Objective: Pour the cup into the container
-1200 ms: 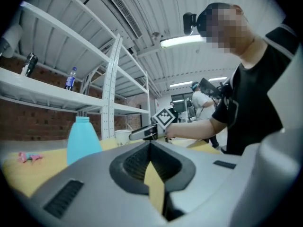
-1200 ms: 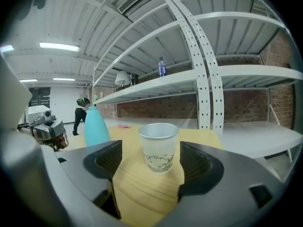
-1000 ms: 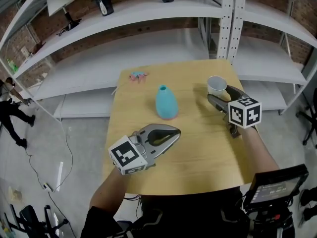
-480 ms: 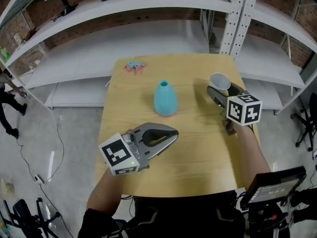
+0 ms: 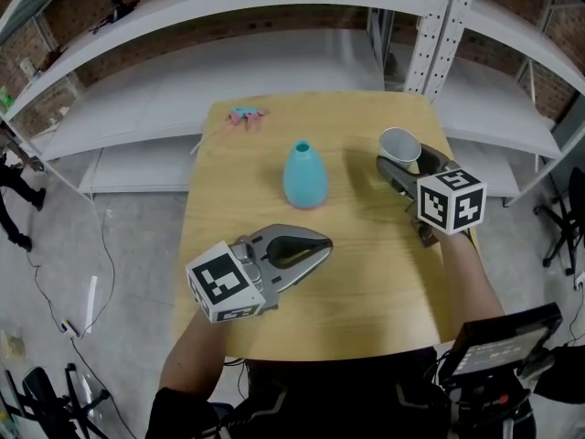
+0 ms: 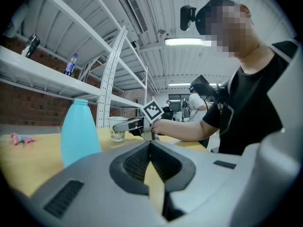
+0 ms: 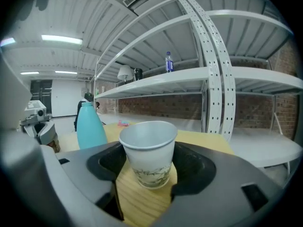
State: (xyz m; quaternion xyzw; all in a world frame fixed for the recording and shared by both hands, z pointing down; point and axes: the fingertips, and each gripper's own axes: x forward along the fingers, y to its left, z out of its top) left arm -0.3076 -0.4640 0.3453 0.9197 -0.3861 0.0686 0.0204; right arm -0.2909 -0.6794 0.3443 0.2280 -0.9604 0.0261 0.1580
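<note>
A white paper cup [image 5: 399,144] stands near the wooden table's [image 5: 366,273] far right corner. My right gripper [image 5: 403,160] reaches around it. In the right gripper view the cup [image 7: 148,152] sits upright between the two jaws of this gripper [image 7: 149,149], which are closing. A thin gap still shows on each side. The container is a light blue, narrow-necked bottle [image 5: 304,176] at the table's middle, left of the cup. My left gripper [image 5: 323,242] hovers near the front, shut and empty, pointing towards the bottle [image 6: 79,131]. The cup's contents are hidden.
A small pink object [image 5: 245,115] lies at the table's far left corner. White metal shelves [image 5: 274,71] with an upright post [image 5: 445,26] stand behind the table. A screen [image 5: 498,346] sits at the lower right. A person [image 5: 14,190] stands far left on the floor.
My right gripper has edged forward, so the cup sits deeper between its jaws. The left gripper has barely moved. The head camera has shifted slightly.
</note>
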